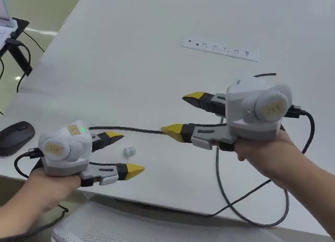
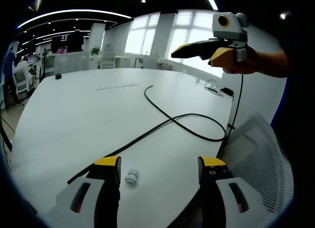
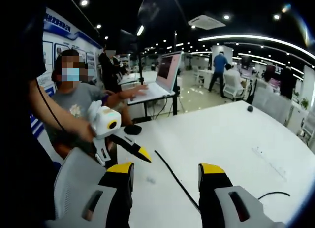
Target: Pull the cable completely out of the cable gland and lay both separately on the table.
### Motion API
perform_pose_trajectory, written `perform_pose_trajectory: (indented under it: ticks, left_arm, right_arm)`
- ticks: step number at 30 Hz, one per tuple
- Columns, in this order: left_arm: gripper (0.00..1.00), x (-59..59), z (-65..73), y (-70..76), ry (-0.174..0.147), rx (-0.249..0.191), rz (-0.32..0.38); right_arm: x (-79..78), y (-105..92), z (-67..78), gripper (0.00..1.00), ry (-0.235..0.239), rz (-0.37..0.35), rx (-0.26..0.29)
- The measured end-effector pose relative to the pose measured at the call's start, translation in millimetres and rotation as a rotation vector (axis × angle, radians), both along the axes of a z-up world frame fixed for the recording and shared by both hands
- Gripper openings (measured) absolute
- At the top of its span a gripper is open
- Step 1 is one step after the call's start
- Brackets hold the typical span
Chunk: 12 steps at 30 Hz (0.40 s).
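white table, cable gland between left claw jaws, cable beside

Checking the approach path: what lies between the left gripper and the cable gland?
Only bare table: the cable gland lies between the left gripper's open jaws, as the left gripper view shows.
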<state>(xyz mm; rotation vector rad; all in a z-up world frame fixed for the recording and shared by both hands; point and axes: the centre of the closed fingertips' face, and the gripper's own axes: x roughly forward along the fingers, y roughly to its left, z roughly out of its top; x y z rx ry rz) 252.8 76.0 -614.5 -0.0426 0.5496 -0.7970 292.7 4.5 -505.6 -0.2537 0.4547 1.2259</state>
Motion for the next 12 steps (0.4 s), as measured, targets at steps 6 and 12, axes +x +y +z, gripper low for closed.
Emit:
perform_pose_trajectory:
  ticks: [6, 12]
  left_arm:
    - [0.7, -4.7, 20.0, -1.2, -0.015, -0.026, -0.01]
    - [0.74, -4.9, 47.6, -2.8, -0.038, -0.071, 0.001]
  right_arm:
    - [-11.0, -37.7, -1.0, 0.59, 0.02, -0.081, 0.047]
    - [-18.0, -78.1, -14.3, 0.65, 0.049, -0.172, 0.066]
